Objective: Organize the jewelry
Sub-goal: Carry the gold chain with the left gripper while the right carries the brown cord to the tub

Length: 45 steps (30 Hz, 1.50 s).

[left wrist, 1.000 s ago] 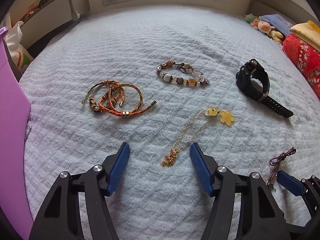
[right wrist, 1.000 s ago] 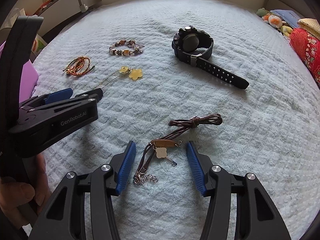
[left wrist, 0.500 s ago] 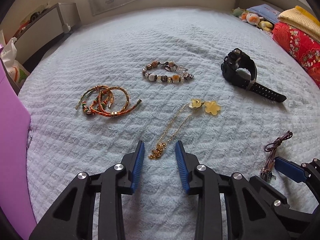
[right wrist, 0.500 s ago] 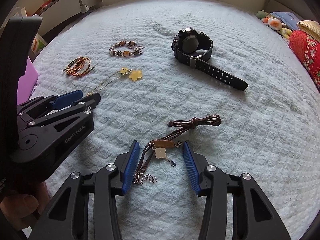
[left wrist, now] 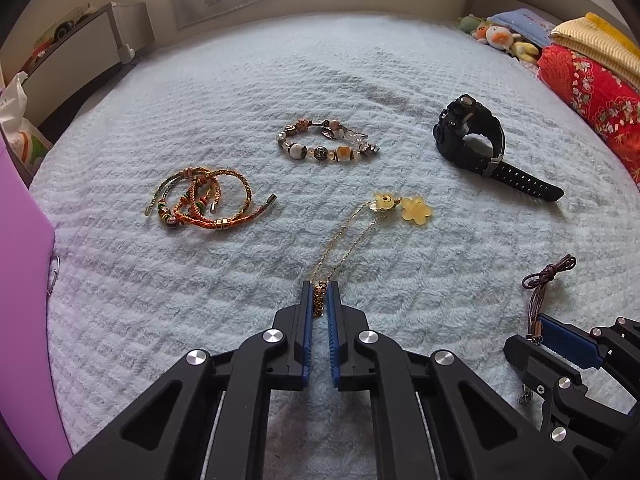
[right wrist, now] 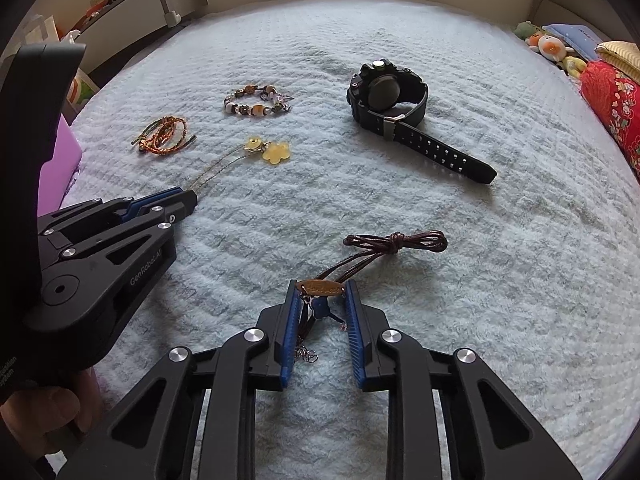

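Note:
Jewelry lies on a pale blue bedspread (left wrist: 400, 60). My left gripper (left wrist: 319, 294) is shut on the near end of a gold chain necklace (left wrist: 352, 236) with yellow flower charms (left wrist: 416, 210). It also shows in the right wrist view (right wrist: 188, 198). My right gripper (right wrist: 320, 292) has closed on the brown plate of a dark cord bracelet (right wrist: 394, 242), with the cord and small charms between the pads. Orange woven bracelets (left wrist: 200, 200), a beaded bracelet (left wrist: 328, 146) and a black watch (left wrist: 476, 144) lie beyond.
A purple box (left wrist: 20, 260) stands at the left edge of the bed. A red patterned quilt (left wrist: 592, 88), a yellow blanket and plush toys (left wrist: 496, 36) sit at the back right. A low shelf (left wrist: 80, 52) is at the back left.
Both grippers moved forward and closed: the left shut onto the end of the gold chain, the right narrowed onto the cord bracelet's plate.

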{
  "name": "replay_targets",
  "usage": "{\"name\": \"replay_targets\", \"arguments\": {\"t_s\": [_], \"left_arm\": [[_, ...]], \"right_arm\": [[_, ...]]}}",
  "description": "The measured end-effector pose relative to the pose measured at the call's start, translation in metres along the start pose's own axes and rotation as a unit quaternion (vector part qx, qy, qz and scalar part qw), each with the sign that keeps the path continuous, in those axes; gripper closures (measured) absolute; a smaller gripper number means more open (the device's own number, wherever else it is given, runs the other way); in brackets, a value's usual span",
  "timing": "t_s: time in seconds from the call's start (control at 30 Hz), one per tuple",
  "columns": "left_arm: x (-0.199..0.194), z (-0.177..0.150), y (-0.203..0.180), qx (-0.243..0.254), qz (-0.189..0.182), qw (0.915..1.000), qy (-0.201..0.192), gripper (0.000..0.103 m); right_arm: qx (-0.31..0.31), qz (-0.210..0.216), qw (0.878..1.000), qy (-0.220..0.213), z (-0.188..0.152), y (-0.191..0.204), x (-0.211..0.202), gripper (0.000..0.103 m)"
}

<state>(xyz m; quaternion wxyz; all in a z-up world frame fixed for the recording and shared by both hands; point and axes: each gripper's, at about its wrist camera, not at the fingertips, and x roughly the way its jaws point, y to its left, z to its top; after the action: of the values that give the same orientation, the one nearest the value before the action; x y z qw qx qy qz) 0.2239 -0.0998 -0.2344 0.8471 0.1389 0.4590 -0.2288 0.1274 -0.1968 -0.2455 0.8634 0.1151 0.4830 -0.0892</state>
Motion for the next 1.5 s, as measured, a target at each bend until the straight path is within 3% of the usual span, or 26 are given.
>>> {"name": "replay_targets", "arguments": {"t_s": [0.77, 1.5], "left_arm": [[-0.037, 0.004, -0.002, -0.017, -0.016, 0.9996, 0.018, 0.099], [-0.158, 0.032, 0.015, -0.090, 0.010, 0.9958, 0.014, 0.099]], "right_arm": [[0.007, 0.013, 1.000, -0.005, 0.008, -0.009, -0.037, 0.082], [-0.043, 0.047, 0.998, -0.017, 0.039, -0.015, -0.145, 0.082]]}}
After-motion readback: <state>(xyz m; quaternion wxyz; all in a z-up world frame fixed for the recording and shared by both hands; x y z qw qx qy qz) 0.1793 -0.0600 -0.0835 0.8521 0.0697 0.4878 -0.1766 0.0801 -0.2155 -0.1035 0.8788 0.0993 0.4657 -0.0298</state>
